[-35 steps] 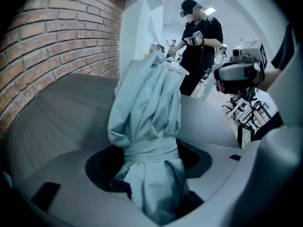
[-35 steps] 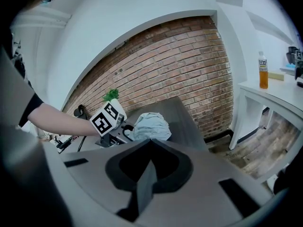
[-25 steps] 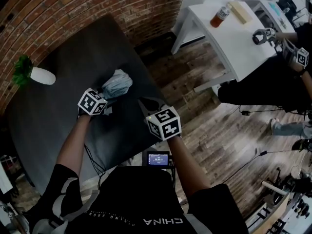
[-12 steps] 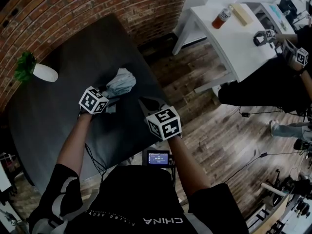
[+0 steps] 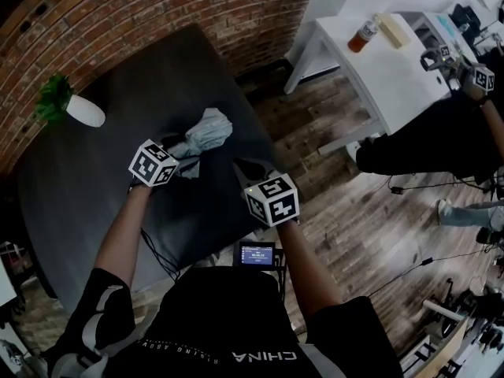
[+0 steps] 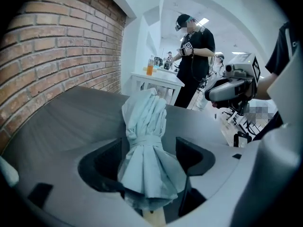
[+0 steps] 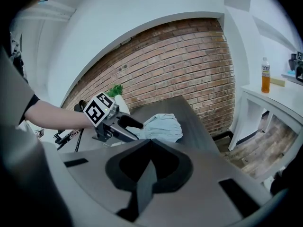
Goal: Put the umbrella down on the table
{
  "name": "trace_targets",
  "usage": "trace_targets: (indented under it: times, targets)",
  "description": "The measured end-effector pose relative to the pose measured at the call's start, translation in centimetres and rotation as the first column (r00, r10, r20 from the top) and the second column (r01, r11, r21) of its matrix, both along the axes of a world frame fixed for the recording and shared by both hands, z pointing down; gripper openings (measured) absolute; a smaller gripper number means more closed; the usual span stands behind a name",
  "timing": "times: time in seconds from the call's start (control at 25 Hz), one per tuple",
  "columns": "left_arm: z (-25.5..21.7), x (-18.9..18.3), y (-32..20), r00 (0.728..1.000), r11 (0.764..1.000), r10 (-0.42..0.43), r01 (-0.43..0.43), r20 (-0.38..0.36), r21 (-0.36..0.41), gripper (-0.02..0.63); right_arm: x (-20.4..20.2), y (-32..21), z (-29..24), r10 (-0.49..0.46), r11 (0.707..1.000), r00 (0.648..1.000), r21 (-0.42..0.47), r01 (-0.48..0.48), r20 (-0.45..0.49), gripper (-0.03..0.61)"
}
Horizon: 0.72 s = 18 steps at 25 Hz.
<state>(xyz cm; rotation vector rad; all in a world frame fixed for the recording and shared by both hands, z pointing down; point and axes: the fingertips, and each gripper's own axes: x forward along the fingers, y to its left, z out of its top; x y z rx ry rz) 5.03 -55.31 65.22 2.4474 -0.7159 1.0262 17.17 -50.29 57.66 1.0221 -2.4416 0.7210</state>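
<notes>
The umbrella (image 5: pixel 211 128) lies on the dark surface (image 5: pixel 94 179) mid-frame, the left tool (image 5: pixel 183 152) having just been opening wide around it: release looks underway, and next comes a clean withdrawal.

Left tongs (image 6: pixel 150 157) just opening; pale umbrella (image 6: pixel 144 122) lies between the jaws.

Head view: dim overall. The dark grey matte bench (image 5: pixel 94 187) soaks up light and shows no glare; the white painted side table (image 5: pixel 394 61) at upper right is nearly blown out. The red brick wall (image 5: pixel 118 14) bows near the frame edge.

Left gripper view: heavy fisheye, black corners. A ceiling light panel (image 6: pixel 203 21) glares at the back. The pale blue folded fabric umbrella (image 6: pixel 147 141) is evenly lit with soft-shadowed folds, its nearest part out of focus.

Right gripper view: bright white plaster wall (image 7: pixel 142 8), dark vignette, blurred foreground.
</notes>
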Motion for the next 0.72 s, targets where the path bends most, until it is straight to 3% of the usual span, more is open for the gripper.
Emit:
trace_targets:
  times: [0.44, 0.72]
  targets:
    - [-6.2, -3.4, 2.7, 0.99, 0.987, -0.047, 0.067, -0.135, 0.146, 0.334, -1.8, 2.3, -1.4, 0.03, 0.999, 0.999, 0.04, -0.029, -0.023, 0.009]
    - [-9.8, -4.8, 6.8, 0.975, 0.96, -0.038, 0.097, -0.22, 0.262, 0.144, -2.5, 4.5, -2.3, 0.064, 0.996, 0.997, 0.057, -0.062, -0.038, 0.009]
